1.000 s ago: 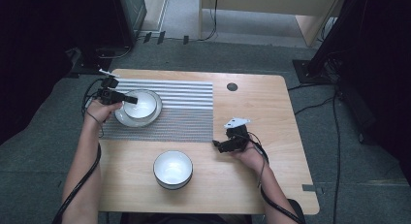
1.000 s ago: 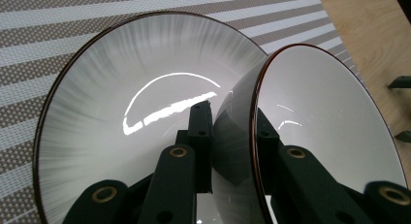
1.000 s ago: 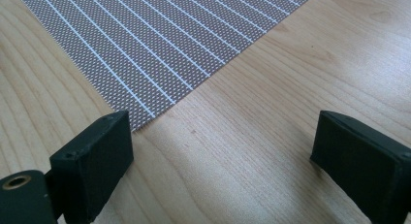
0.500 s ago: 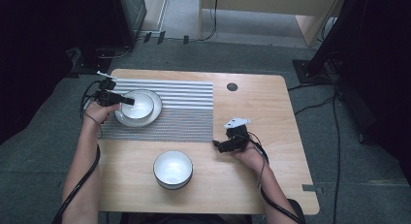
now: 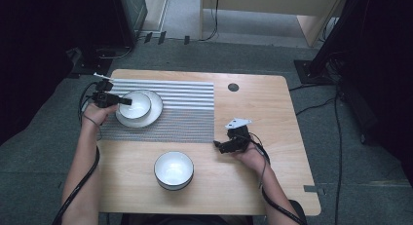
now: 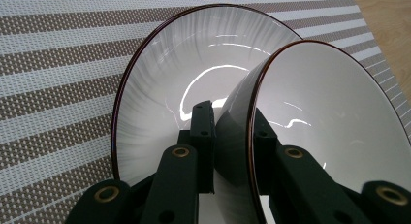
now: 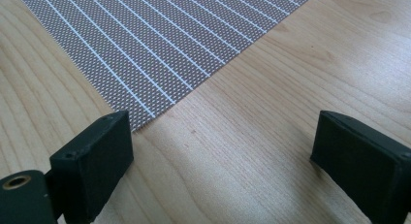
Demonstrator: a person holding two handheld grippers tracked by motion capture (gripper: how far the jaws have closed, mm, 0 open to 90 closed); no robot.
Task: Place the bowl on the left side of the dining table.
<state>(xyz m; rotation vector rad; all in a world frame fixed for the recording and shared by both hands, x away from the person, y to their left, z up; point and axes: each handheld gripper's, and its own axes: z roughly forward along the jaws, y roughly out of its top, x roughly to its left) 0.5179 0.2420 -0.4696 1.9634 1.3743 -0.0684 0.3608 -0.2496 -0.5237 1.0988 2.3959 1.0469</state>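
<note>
A small white bowl (image 5: 139, 105) with a dark rim sits tilted in a larger white plate (image 5: 153, 117) on the striped mat (image 5: 185, 113). My left gripper (image 5: 127, 102) is shut on the bowl's left rim. In the left gripper view the bowl (image 6: 329, 122) has its wall pinched between the jaws of my left gripper (image 6: 232, 122), with the plate (image 6: 160, 88) behind it. My right gripper (image 5: 219, 146) rests low at the mat's near right corner. Its view shows my right gripper (image 7: 220, 151) open over bare wood, with nothing between the jaws.
A second white bowl (image 5: 173, 169) stands on the wooden table (image 5: 272, 113) near the front edge, between my two arms. A round cable hole (image 5: 233, 87) lies in the tabletop at the back right. The mat's corner (image 7: 145, 40) lies just ahead of the right jaws.
The small bowl has shifted slightly to the left on the plate, held in my left gripper. The right gripper has not moved.
</note>
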